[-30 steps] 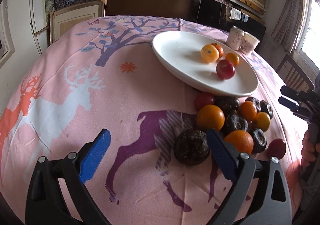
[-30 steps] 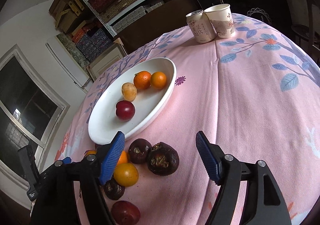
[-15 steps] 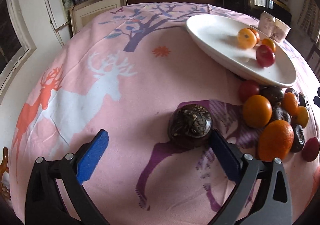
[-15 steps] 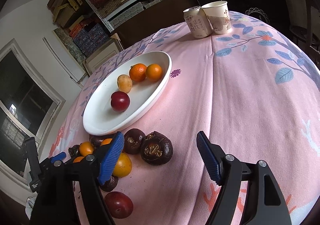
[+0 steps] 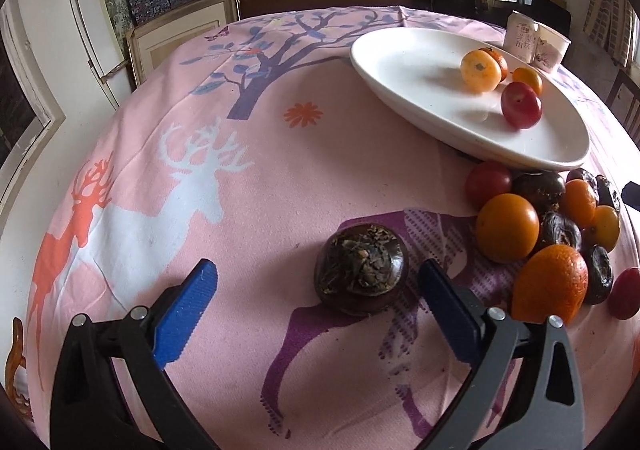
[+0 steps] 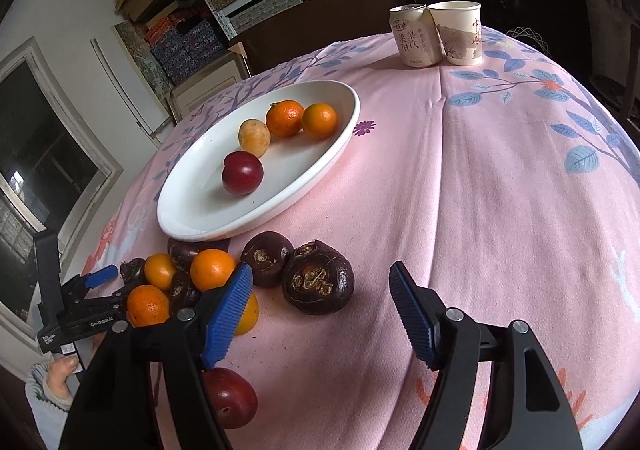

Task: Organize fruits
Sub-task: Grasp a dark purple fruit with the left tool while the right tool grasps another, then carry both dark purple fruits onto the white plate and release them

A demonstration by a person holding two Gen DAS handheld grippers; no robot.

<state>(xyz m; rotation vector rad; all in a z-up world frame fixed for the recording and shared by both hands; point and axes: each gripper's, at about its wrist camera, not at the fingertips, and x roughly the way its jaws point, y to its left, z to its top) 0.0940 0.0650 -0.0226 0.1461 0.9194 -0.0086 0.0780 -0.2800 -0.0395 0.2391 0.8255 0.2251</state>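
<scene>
A white oval plate (image 5: 420,89) (image 6: 200,209) holds oranges and a red plum (image 5: 520,105) (image 6: 243,173). A heap of oranges, dark water chestnuts and plums (image 5: 560,234) (image 6: 188,282) lies on the pink cloth in front of it. One big dark chestnut (image 5: 361,274) lies apart from the heap, just ahead of my open, empty left gripper (image 5: 316,302), nearer its right finger. My right gripper (image 6: 320,306) is open and empty, just behind another large chestnut (image 6: 318,276). The left gripper also shows at the left edge of the right wrist view (image 6: 86,296).
A drink can (image 6: 416,35) and a paper cup (image 6: 458,31) stand at the table's far side. A red plum (image 6: 230,396) lies near the table edge under my right gripper's left finger. Shelves and boxes stand behind the table.
The left gripper has swung left, and the big dark chestnut now lies apart from the heap, to its left. The right gripper has shifted slightly toward the large chestnut. Both stayed open.
</scene>
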